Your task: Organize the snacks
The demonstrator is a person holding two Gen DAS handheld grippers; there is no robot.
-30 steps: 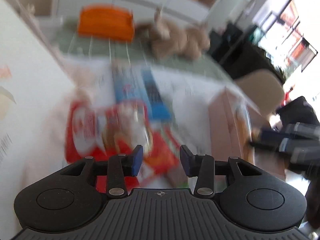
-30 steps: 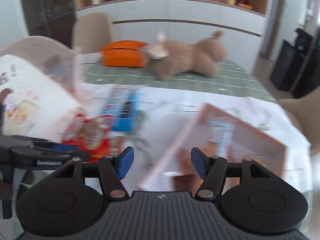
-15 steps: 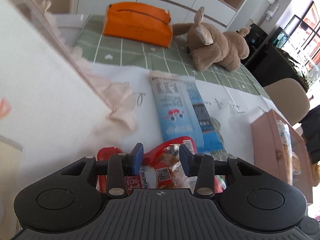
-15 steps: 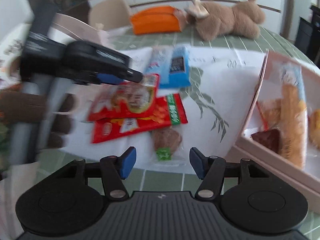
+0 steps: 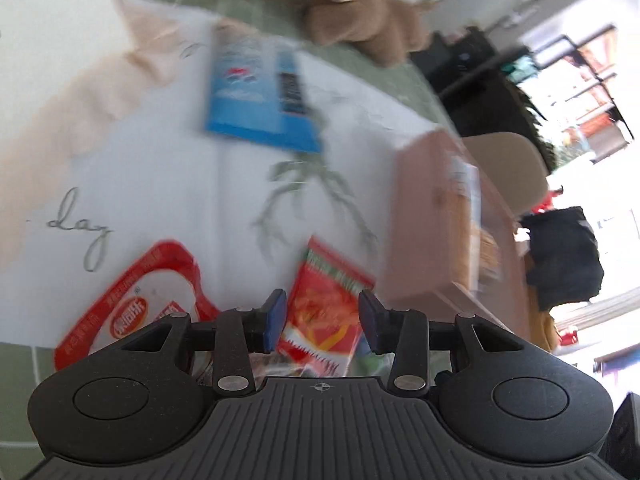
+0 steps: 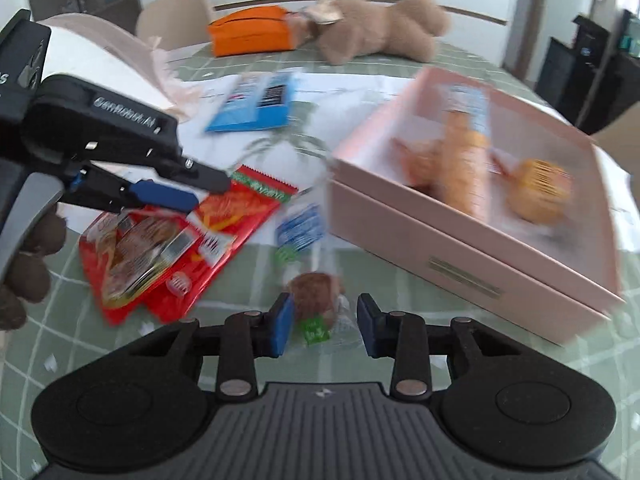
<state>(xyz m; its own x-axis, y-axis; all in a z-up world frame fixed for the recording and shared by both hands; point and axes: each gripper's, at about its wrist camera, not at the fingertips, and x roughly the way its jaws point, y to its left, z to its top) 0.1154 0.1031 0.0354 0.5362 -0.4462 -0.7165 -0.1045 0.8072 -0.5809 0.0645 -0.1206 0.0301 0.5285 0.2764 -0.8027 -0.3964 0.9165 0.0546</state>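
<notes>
Two glossy red foil snack packets (image 6: 188, 252) lie overlapped near the front edge of the green checked tablecloth (image 6: 380, 280). The left gripper (image 5: 322, 316), jaws apart, hovers over them. The right gripper (image 6: 324, 322), jaws apart, frames one clear-wrapped brown cake (image 6: 316, 292). One blue packet (image 6: 260, 104) lies farther back. The pink cardboard box (image 6: 472, 264), right, holds perhaps three blurred snacks.
</notes>
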